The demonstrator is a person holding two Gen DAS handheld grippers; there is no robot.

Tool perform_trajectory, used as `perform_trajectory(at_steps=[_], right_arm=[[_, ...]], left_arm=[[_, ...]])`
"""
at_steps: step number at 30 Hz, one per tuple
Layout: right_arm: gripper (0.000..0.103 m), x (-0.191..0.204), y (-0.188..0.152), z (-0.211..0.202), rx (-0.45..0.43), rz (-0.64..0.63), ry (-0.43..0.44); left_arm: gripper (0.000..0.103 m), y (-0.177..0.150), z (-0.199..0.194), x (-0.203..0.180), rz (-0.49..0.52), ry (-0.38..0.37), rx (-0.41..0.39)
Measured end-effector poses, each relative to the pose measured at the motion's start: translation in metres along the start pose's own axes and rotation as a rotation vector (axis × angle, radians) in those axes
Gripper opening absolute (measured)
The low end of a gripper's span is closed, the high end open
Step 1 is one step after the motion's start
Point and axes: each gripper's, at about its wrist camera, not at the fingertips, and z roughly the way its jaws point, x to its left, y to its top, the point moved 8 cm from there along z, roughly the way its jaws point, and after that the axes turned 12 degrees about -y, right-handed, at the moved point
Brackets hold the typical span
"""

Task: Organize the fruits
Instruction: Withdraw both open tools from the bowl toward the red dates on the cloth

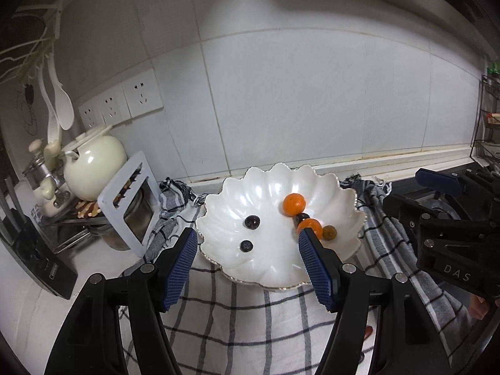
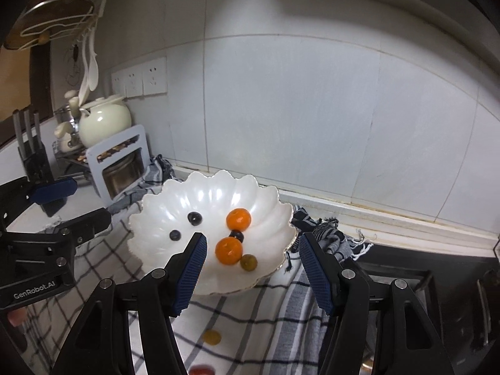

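Note:
A white scalloped dish (image 1: 265,187) (image 2: 162,212) sits on a checked cloth. In it lie two oranges (image 1: 293,203) (image 2: 238,218) (image 2: 229,250), three dark grapes (image 1: 252,222) (image 2: 194,218) and a small green-yellow fruit (image 1: 329,233) (image 2: 248,262). My left gripper (image 1: 248,259) is open and empty just in front of the dish. My right gripper (image 2: 253,262) is open and empty over the dish's near right rim. A yellow fruit (image 2: 212,337) and a red fruit (image 2: 201,369) lie on the cloth below the right gripper.
The checked cloth (image 1: 243,318) covers the counter. A white frame with a jar (image 1: 131,206), a cream teapot (image 1: 93,162) and a knife block (image 2: 32,156) stand at the left. A black stove (image 2: 406,268) is at the right. Tiled wall behind.

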Motion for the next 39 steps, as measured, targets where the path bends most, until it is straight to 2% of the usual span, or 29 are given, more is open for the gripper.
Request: perform_trajectory(at_steps=[9,13,39], right_arm=[[0.063,-0.002,-0.014,-0.04,-0.043,-0.007,0.0],[0.063,0.0,-0.023,-0.052,-0.048,-0.015,0.002],[0.063,0.013,-0.096,-0.067,0.08,-0.034,0.034]], left_arm=[[0.068,-0.017,-0.032,-0.018,0.006,-0.035,-0.025],[0.068,-0.028,-0.039,-0.027,0.009,-0.062,-0.009],[0.071,-0.088,-0.053,-0.052,0.101,-0.109,0.041]])
